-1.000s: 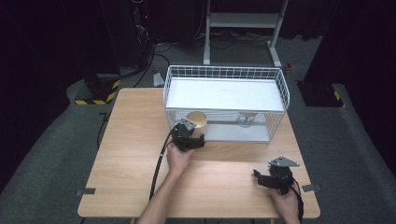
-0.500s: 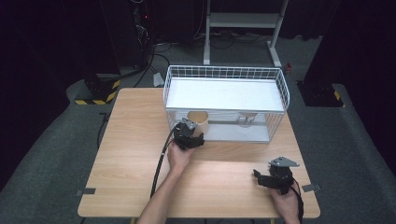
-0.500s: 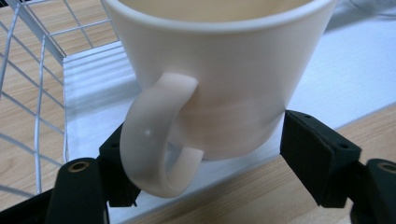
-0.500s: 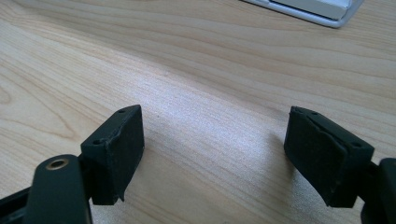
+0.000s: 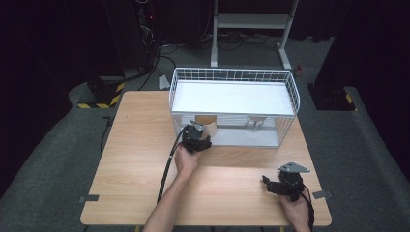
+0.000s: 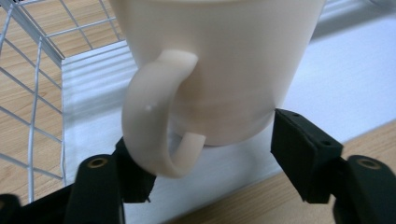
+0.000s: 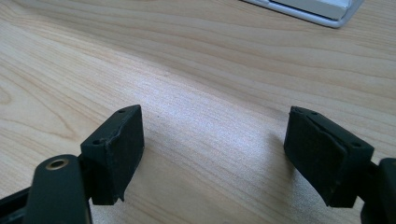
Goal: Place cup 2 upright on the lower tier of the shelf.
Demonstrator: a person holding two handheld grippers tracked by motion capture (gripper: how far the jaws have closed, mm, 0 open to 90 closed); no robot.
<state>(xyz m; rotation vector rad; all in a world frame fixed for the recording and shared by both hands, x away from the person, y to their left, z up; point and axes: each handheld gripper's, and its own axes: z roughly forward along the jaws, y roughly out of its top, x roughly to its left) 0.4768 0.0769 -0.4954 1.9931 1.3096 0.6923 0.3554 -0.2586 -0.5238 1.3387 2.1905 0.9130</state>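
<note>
A cream mug (image 6: 224, 60) with its handle (image 6: 154, 126) turned toward the camera stands on the white floor of the wire basket (image 5: 232, 75), at its front left (image 5: 209, 126). My left gripper (image 6: 212, 140) reaches in at the mug's base. Its jaws have just been closing, with the mug between them. The right pad (image 6: 303, 154) touches the lower wall, and the left pad (image 6: 135, 177) sits behind the handle. In the high view the left gripper (image 5: 196, 140) is at the basket's front. My right gripper (image 5: 270, 184) rests open near the front right, and nothing lies between its pads (image 7: 212, 149).
A small stemmed thing (image 5: 255, 124) stands in the basket to the right of the mug. The wooden table (image 5: 140, 145) is bare to the left and in front. Wire mesh (image 6: 37, 70) rises close on the mug's left. A metal rack (image 5: 251, 21) stands beyond the table.
The left gripper has shifted slightly at the basket's front by the mug. The right gripper has kept still.
</note>
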